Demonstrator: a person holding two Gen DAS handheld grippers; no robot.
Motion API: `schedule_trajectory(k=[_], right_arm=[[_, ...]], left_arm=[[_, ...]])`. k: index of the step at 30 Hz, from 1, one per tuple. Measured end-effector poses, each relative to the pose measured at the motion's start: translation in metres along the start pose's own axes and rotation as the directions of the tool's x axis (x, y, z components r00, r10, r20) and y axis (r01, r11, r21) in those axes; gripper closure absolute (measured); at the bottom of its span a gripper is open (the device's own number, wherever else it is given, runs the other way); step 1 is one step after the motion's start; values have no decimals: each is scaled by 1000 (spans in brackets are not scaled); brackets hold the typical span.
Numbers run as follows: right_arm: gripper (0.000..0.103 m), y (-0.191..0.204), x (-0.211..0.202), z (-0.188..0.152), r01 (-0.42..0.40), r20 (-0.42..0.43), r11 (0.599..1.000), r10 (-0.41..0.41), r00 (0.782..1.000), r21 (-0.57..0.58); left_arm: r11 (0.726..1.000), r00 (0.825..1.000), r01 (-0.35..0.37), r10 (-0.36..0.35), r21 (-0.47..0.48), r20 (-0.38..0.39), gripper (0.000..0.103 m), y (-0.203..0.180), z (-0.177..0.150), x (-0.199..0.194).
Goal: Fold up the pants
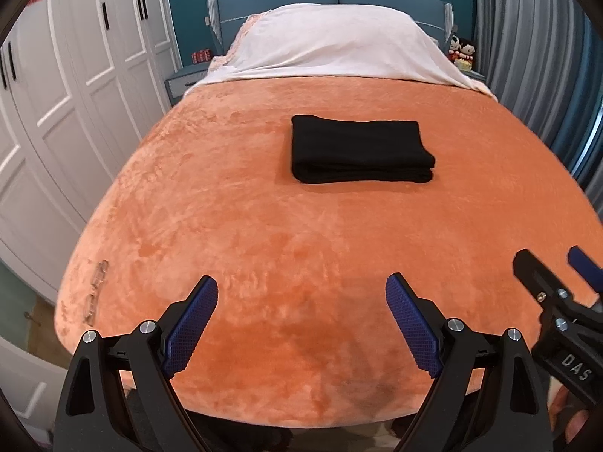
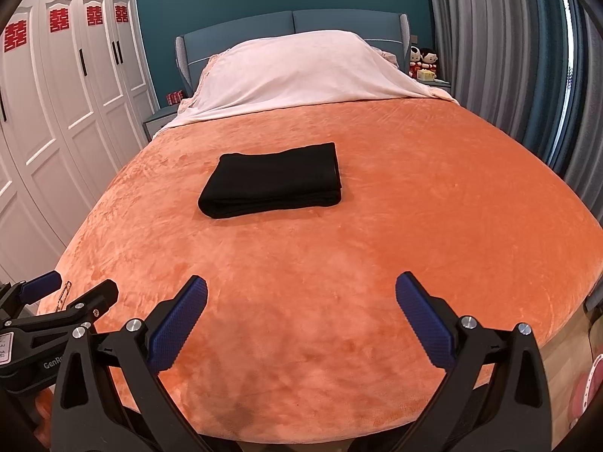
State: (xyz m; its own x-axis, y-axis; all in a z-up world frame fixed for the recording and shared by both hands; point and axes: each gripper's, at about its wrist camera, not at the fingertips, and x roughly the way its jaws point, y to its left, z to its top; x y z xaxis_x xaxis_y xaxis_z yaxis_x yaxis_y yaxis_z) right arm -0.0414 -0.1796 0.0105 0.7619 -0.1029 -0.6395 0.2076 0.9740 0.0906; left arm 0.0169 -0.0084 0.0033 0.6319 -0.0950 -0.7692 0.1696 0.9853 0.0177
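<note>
- The left tongs (image 1: 301, 290) stand released, blue pads spread wide with nothing between them, hanging over the near end of the bed and tilted down toward it.
- The right tongs (image 2: 301, 286) are the same: splayed apart and empty, held beside the left pair near the foot of the bed. Each pair shows at the edge of the other's view, so the two sit close together, side by side.
- Neither pair touches the orange blanket (image 1: 226, 226) below. Both are well apart from the garment, which reads as hands drawn back from the work rather than reaching in.
- The pants (image 2: 273, 179) — black — lie on the blanket around the middle of the bed, folded into a compact rectangle. Stacked layers show along the near edge, the corners roughly squared and no leg or waistband trailing loose.
- Judging by that tidy bundle and the empty tongs, the folding looks finished, or very nearly so. At most a light press to flatten the top layer would seem to remain.
- The plush blanket likely grips the cloth a little, which would help the stack keep its shape where it lies.
- Beyond the pants a pale cover (image 1: 339, 45) is draped over the pillows against the blue headboard (image 2: 294, 26).
- White wardrobe doors (image 2: 56, 113) run along one side and grey curtains (image 2: 490, 56) along the other — neither has any bearing on the fold.
</note>
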Motion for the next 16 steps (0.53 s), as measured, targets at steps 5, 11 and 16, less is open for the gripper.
schedule_trajectory(k=[5,11,16], right_arm=[[5,0,-1,0,0,-3,1000,0,1000,0],[5,0,-2,1,-3,-5,1000,3,1000,0],[5,-1,-1,1,-8,-11,1000,8,1000,-5]], left_arm=[[1000,1000,20,-20,-20,-15,15,5,0,4],[995,995,-98,98,22,18,15,-1,-1,3],[995,996,-82,81,50,21,15,-5,-4,5]])
